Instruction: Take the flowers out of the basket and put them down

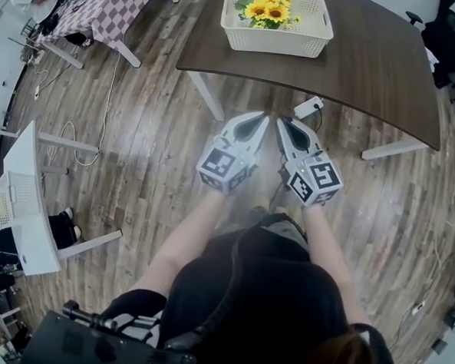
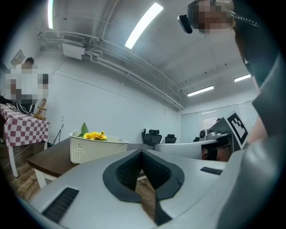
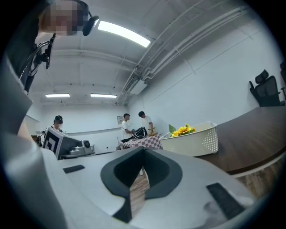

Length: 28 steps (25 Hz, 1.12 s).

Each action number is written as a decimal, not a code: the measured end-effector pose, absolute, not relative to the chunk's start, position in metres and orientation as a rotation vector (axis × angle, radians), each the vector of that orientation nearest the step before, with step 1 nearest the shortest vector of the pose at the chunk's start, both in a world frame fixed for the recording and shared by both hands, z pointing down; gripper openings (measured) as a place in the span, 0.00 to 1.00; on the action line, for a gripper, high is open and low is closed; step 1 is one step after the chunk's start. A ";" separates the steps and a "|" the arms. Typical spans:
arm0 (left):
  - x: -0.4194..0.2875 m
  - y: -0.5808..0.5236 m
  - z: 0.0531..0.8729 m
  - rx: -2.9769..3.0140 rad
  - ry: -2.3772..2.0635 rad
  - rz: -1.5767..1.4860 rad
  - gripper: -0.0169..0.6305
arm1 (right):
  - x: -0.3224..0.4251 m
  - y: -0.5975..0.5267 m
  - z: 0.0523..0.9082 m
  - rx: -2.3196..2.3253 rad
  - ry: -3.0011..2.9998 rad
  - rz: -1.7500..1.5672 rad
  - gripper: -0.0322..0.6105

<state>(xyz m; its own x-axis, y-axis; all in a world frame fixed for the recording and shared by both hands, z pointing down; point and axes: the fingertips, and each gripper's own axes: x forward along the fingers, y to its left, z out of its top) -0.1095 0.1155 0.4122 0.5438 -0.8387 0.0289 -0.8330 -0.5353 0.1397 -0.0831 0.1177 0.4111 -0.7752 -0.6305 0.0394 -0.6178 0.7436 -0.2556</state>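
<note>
**Both grippers shut and empty, flowers in the basket at 12 o'clock**

The head view alone shows the whole layout. The left gripper [image 1: 256, 119] and right gripper [image 1: 285, 124] are side by side over the wood floor [image 1: 153, 134], tips close together and aimed toward 12 o'clock. The dark table [image 1: 373, 63] lies beyond them. The white basket [image 1: 274, 43] stands on it near its edge, with the yellow flowers [image 1: 269, 11] lying inside toward the far left corner. The basket is well apart from both grippers.

Only the gripper views show the jaws. On each gripper the dark pads meet at the tip with nothing between them, and only floor shows through the gap below.

From the left gripper view the basket sits at 10 o'clock of the jaws, with black chairs [image 2: 153, 136] at 12 o'clock against the far wall. From the right gripper view the basket sits at 2 o'clock. That view also shows two people [image 3: 134, 125] standing by a checked table [image 3: 147, 142] at 12 o'clock, whom the head view does not show.
</note>
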 end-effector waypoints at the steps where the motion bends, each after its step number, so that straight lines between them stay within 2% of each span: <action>1: -0.109 0.109 0.412 2.636 -1.445 -0.065 0.03 | -0.082 0.111 0.411 -1.027 2.888 -0.393 0.05; 9: -0.105 0.073 0.419 2.600 -1.504 -0.069 0.03 | -0.075 0.071 0.413 -0.992 2.898 -0.399 0.05; 28: -0.148 -0.034 0.411 2.557 -1.581 -0.150 0.03 | -0.115 -0.034 0.406 -0.952 2.930 -0.368 0.05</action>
<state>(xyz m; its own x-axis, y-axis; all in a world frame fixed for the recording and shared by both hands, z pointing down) -0.1484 -0.0343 0.4115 0.4458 -0.8950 -0.0153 -0.8819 -0.4420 0.1641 -0.1152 -0.0340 0.4061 -0.8109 -0.5841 0.0358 -0.5747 0.7835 -0.2362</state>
